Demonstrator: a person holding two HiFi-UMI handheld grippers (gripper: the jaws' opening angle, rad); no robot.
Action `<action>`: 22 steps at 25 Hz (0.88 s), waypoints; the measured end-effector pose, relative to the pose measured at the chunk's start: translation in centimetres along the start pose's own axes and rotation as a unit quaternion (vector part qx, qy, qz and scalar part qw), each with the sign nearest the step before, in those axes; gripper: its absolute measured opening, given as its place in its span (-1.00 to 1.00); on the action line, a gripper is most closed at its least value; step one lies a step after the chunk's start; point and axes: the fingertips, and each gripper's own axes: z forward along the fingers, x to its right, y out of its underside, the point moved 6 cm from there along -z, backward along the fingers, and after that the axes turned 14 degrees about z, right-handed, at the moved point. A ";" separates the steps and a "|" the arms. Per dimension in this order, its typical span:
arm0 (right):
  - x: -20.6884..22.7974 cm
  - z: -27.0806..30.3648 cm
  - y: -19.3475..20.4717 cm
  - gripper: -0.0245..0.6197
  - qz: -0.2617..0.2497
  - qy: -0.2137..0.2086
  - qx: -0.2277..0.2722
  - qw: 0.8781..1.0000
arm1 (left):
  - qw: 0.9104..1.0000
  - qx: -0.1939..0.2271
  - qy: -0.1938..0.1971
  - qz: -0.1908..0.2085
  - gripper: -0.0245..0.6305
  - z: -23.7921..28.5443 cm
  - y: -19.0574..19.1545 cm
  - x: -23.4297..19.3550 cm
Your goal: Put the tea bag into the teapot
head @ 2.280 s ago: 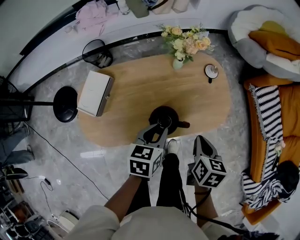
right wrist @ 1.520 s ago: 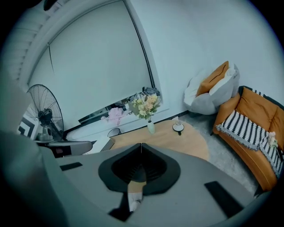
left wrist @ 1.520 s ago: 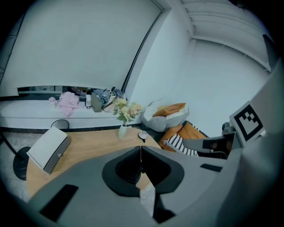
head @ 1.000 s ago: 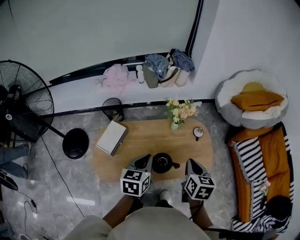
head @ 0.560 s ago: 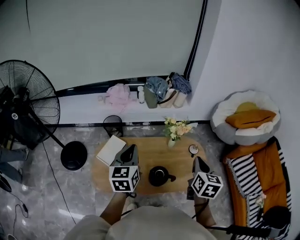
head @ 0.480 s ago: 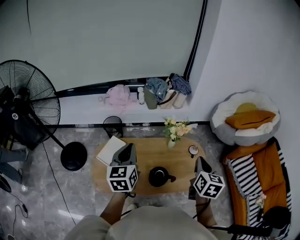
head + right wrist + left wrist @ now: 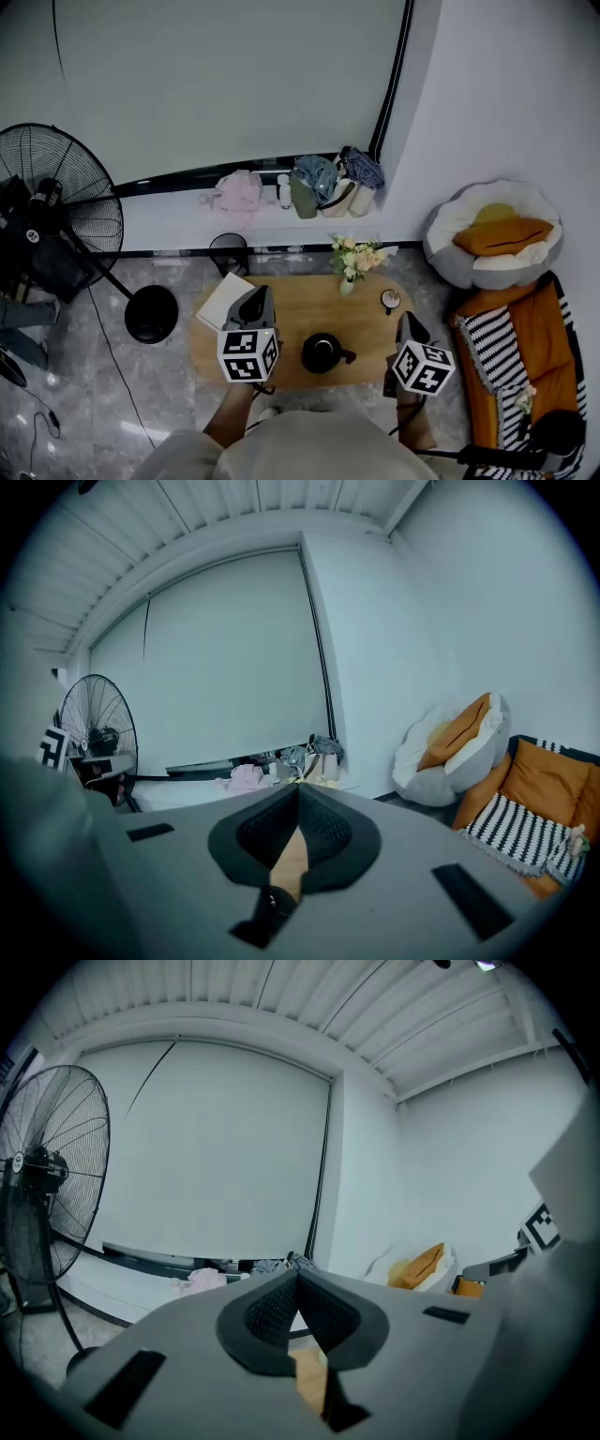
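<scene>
The black teapot stands with its top open at the near side of the oval wooden table. No tea bag shows in any view. My left gripper hovers to the teapot's left, over the table's left part, with its jaws pressed together and nothing between them. To the right of the teapot, by the table's right end, my right gripper is likewise shut and empty. Below its jaws a dark sliver of the teapot shows.
A vase of flowers and a small round lid-like thing stand at the table's far right. A white box lies at its left end. A standing fan, a wire bin and an orange sofa surround the table.
The head view has pulled far back and up from the table. Both grippers have moved away from the teapot, the left one up and to the left. Little has shifted in the last half second.
</scene>
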 end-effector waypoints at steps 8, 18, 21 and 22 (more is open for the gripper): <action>0.1 -0.1 0.3 -0.82 -0.002 -0.001 -0.006 1.000 | 1.000 -0.009 0.004 -0.003 -0.87 0.0 0.7 0.4; -0.1 0.3 0.3 -0.82 -0.008 -0.012 -0.013 1.000 | 1.000 -0.020 -0.001 -0.006 -0.87 -0.3 1.2 0.4; 0.0 0.4 0.1 -0.82 -0.008 -0.013 -0.013 1.000 | 1.000 -0.021 -0.002 -0.004 -0.87 -0.3 1.2 0.6; 0.0 0.5 0.1 -0.82 -0.008 -0.013 -0.013 1.000 | 1.000 -0.021 -0.002 -0.004 -0.87 -0.3 1.2 0.6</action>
